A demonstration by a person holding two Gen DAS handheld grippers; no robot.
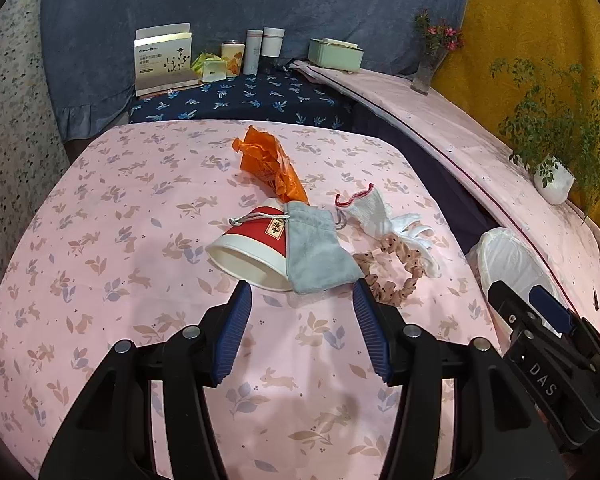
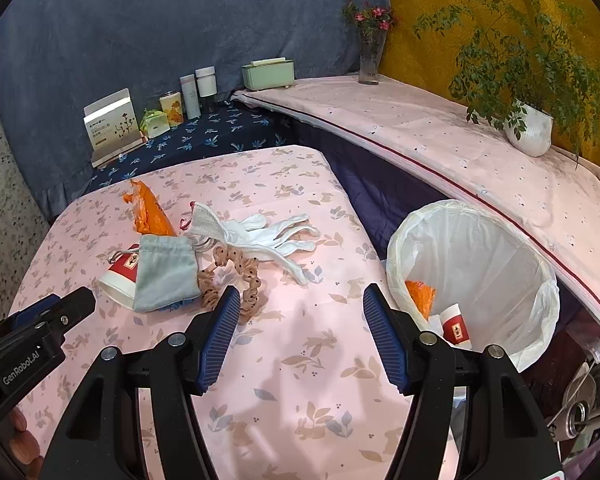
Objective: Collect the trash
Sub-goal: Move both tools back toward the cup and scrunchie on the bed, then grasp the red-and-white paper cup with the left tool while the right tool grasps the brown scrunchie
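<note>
A red and white paper cup lies on its side on the pink tablecloth, partly under a grey drawstring pouch. A crumpled orange wrapper lies behind it. My left gripper is open and empty, just in front of the cup's mouth. My right gripper is open and empty, between the table items and a white-lined trash bin. The bin holds a red cup and an orange wrapper.
White gloves and a tan scrunchie lie beside the pouch. Boxes and bottles stand at the back on a blue cloth. A raised pink shelf carries a potted plant, a vase and a green box.
</note>
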